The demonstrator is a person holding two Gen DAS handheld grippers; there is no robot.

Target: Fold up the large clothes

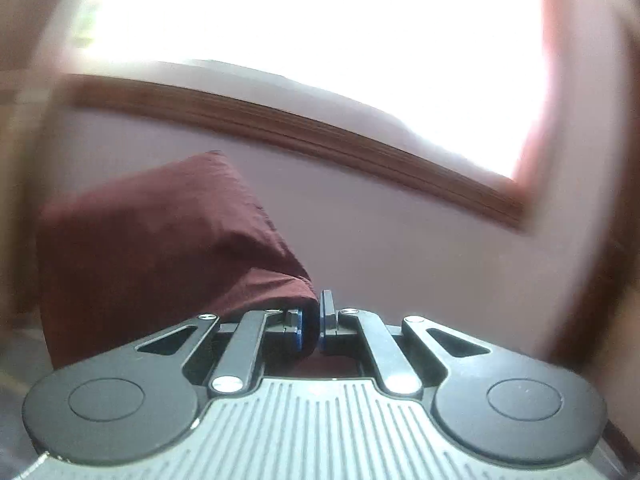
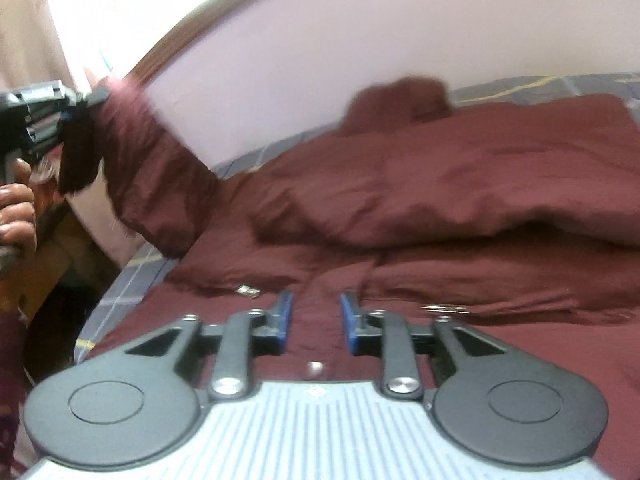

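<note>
While pinched between the blue pads of the left hand-held gripper (image 1: 309, 326), lifts off the bed as a maroon sleeve (image 1: 160, 240), raised in front of a pale wall (image 1: 400, 248) and a wood-framed window (image 1: 320, 20). Seen from the right wrist as the same sleeve (image 2: 148, 176) hanging from the left hand-held gripper (image 2: 66, 120) at the far left, well above the bed (image 2: 128, 284), with a hand (image 2: 16, 216) wrapped around the handle below. Jaws there nearly together, cloth bunched between them.

Right hand-held gripper (image 2: 316, 316): jaws apart at a middling width, nothing between them, hovering low over the garment (image 2: 460, 200). Blue pads (image 2: 349, 320) point toward the rumpled body of the maroon cloth, spread across the bed and folded over on itself at the right. Bedsheet (image 2: 120, 292) grey-blue with a thin checked line pattern, showing at the left edge and along the far side. Two small metallic bits, perhaps fasteners (image 2: 247, 290), lie on the cloth just ahead of the fingers; too blurred to name.

No brand, label or writing readable in either view; a faint emblem on the ribbed gripper body too small to make out.
</note>
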